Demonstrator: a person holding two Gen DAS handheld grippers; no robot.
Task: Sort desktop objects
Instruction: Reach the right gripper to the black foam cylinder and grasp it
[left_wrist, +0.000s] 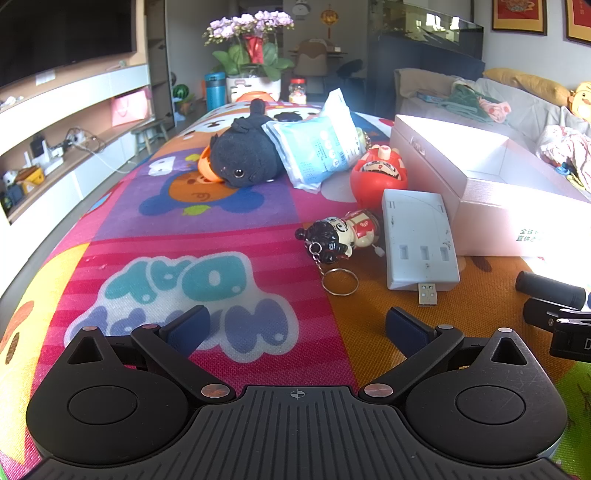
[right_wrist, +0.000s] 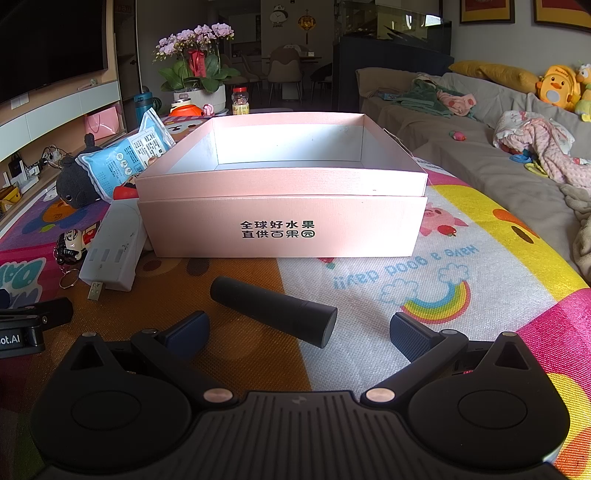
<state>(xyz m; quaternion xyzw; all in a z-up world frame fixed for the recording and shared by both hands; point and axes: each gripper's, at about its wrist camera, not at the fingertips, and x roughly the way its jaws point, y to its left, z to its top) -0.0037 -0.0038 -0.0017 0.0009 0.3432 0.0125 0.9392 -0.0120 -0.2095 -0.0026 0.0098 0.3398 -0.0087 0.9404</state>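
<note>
Hovering spread and empty, the right gripper (right_wrist: 297, 328) frames the black cylinder (right_wrist: 273, 315) lying just before the pink box (right_wrist: 282, 225), likely lining up a grasp. Left gripper (left_wrist: 295, 328), also spread, faces the USB hub (left_wrist: 419, 242) and doll keychain (left_wrist: 341, 236) left of that box.

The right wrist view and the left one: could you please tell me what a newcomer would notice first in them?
The open pink box with black Chinese lettering fills the middle of the right wrist view, and a black cylinder lies on the mat just ahead of the open right gripper. In the left wrist view, a black plush fish and a red daruma doll stand out on the bright cartoon mat.
</note>
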